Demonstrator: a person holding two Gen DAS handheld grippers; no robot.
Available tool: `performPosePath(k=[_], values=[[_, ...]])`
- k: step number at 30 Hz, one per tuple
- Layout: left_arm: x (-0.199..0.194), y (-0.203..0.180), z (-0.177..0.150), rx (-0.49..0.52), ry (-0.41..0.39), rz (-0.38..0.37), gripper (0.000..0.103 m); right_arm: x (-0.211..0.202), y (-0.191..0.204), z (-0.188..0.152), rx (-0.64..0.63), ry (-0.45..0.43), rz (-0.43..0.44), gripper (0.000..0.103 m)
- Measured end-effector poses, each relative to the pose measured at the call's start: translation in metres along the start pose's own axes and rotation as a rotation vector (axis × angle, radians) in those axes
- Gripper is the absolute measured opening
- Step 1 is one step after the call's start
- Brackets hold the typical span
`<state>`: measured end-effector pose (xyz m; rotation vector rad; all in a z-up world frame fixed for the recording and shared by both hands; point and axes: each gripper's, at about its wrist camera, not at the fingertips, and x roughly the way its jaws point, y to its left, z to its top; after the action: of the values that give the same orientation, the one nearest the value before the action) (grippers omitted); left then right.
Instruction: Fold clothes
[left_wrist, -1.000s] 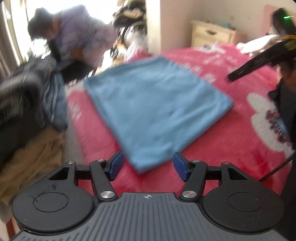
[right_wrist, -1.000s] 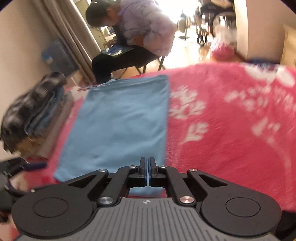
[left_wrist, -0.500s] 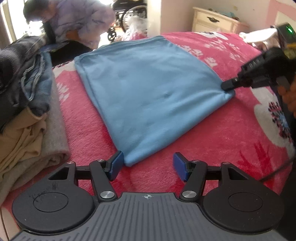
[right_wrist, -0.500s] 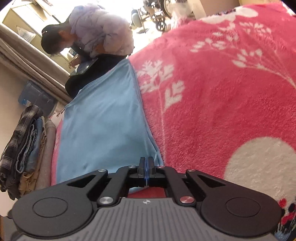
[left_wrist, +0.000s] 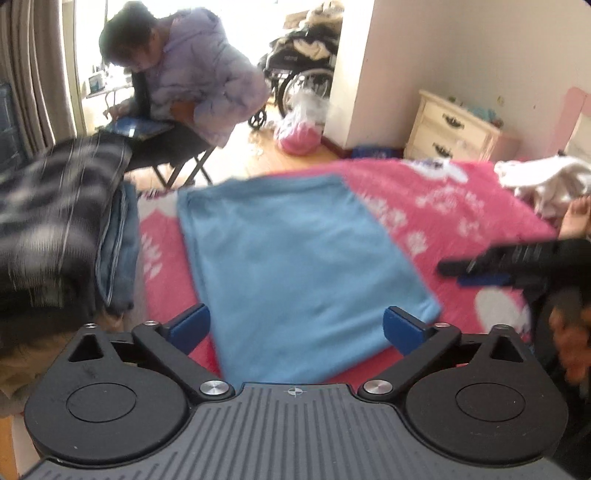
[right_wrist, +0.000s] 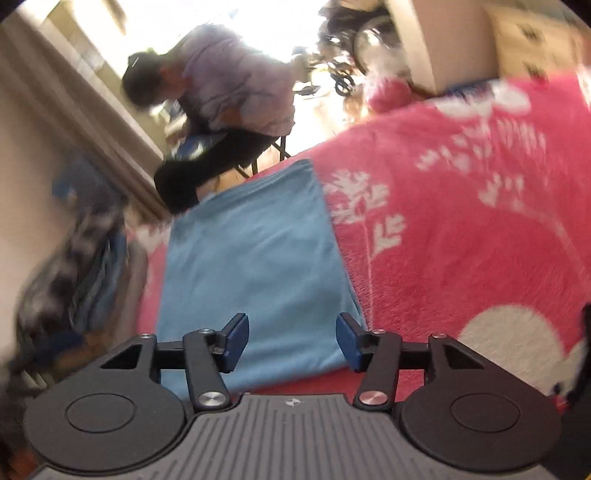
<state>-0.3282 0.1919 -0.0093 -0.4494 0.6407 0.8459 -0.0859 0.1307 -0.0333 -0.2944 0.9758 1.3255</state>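
A folded blue garment (left_wrist: 295, 266) is laid flat on the pink bed blanket (left_wrist: 424, 206), filling the centre of the left wrist view and running from the lower middle toward the upper centre. In the right wrist view the same blue garment (right_wrist: 255, 273) is seen left of centre, its near edge at the bottom of the frame. The left gripper (left_wrist: 297, 328) is held over the near edge of the cloth with its fingers (left_wrist: 190, 326) spread wide and nothing between them. The right gripper (right_wrist: 291, 341) is likewise parted — its fingers (right_wrist: 236, 338) are released above the near right corner of the cloth, and whether they touch the fabric cannot be told. In the left wrist view the right gripper (left_wrist: 476, 271) also appears as a blurred dark shape at the right edge, just beside the garment's right side. A stack of clothes (left_wrist: 62, 225) is seen at the left of the frame — plaid on top, denim beneath. A seated person (left_wrist: 192, 81) in a lilac jacket occupies the upper left, a wheelchair (left_wrist: 303, 70) the upper centre, and a cream nightstand (left_wrist: 454, 129) the upper right.
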Motion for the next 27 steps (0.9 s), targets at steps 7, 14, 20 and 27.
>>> performPosePath(k=[7,14,20,27], values=[[-0.014,-0.023,0.015,-0.010,0.023,0.007,0.103,-0.030,0.031,-0.020,-0.112,-0.006,-0.117,0.072],[-0.019,-0.024,0.011,-0.076,0.037,0.002,0.103,-0.050,0.044,-0.033,-0.160,-0.021,-0.159,0.082],[-0.021,-0.024,0.008,-0.093,0.038,-0.014,0.103,-0.057,0.053,-0.042,-0.174,-0.042,-0.164,0.091],[-0.018,-0.025,0.006,-0.109,0.059,0.054,0.103,-0.057,0.060,-0.047,-0.183,-0.059,-0.214,0.096]])
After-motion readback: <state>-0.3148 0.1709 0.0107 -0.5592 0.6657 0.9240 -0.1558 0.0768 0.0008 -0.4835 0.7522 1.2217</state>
